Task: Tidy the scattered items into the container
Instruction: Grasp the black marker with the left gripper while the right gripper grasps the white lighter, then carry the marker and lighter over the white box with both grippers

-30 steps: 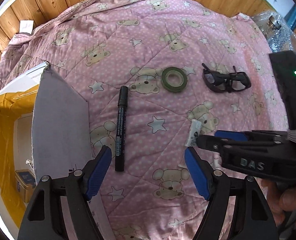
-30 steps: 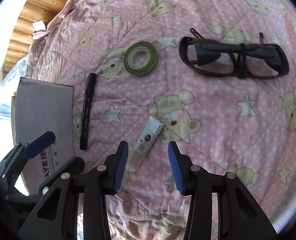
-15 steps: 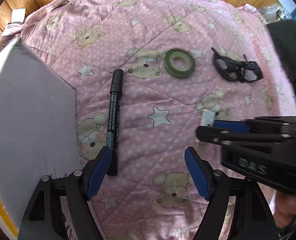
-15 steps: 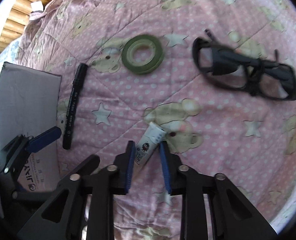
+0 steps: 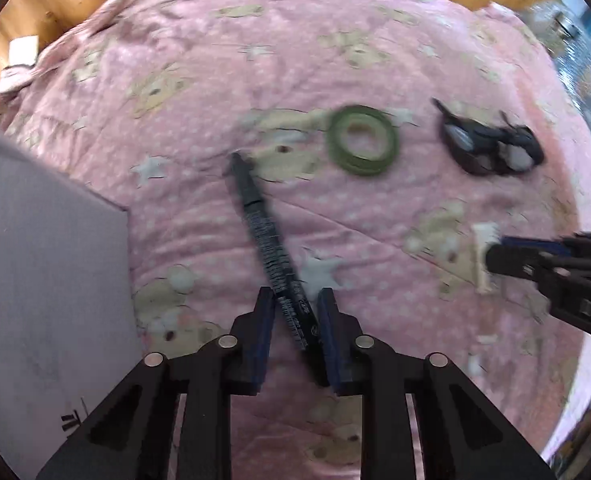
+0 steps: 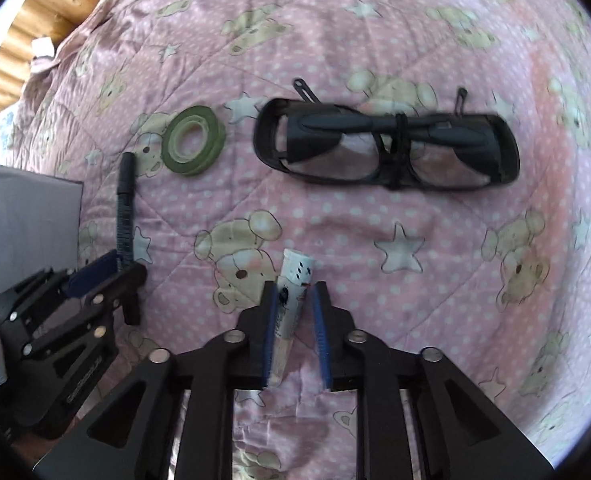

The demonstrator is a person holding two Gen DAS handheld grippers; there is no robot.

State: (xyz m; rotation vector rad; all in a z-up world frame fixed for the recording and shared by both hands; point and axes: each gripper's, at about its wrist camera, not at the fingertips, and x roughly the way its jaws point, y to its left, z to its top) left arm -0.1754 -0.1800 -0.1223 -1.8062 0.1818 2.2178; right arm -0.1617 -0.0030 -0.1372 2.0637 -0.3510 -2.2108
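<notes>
1. Left wrist view: the left gripper (image 5: pixel 295 312) has narrowed since half a second ago, when its jaws stood wide; its blue pads now clamp the lower end of the black marker (image 5: pixel 267 236), which slants up-left across the pink quilt (image 5: pixel 215 80).
2. The grey box flap (image 5: pixel 47 264) fills the left edge. A second ago the yellow inside of the box showed here; now only the flap shows, so its contents cannot be told.
3. The green tape (image 5: pixel 361 140) and the glasses (image 5: pixel 487 148) lie beyond the marker, blurred. At right, the right gripper (image 5: pixel 495 258) comes in sideways with the white tube (image 5: pixel 483 256) at its tip.
4. Right wrist view: the right gripper (image 6: pixel 293 312) stands narrow around the tube (image 6: pixel 293 280). Its left pad touches the tube; a slim gap shows at the right pad, so a full grip cannot be confirmed.
5. Only this view shows the glasses (image 6: pixel 387 148) sharply, arms folded, right of the tape (image 6: pixel 193 146).
6. At left, the left gripper (image 6: pixel 115 268) holds the marker (image 6: pixel 126 200) beside the flap (image 6: pixel 27 216).
</notes>
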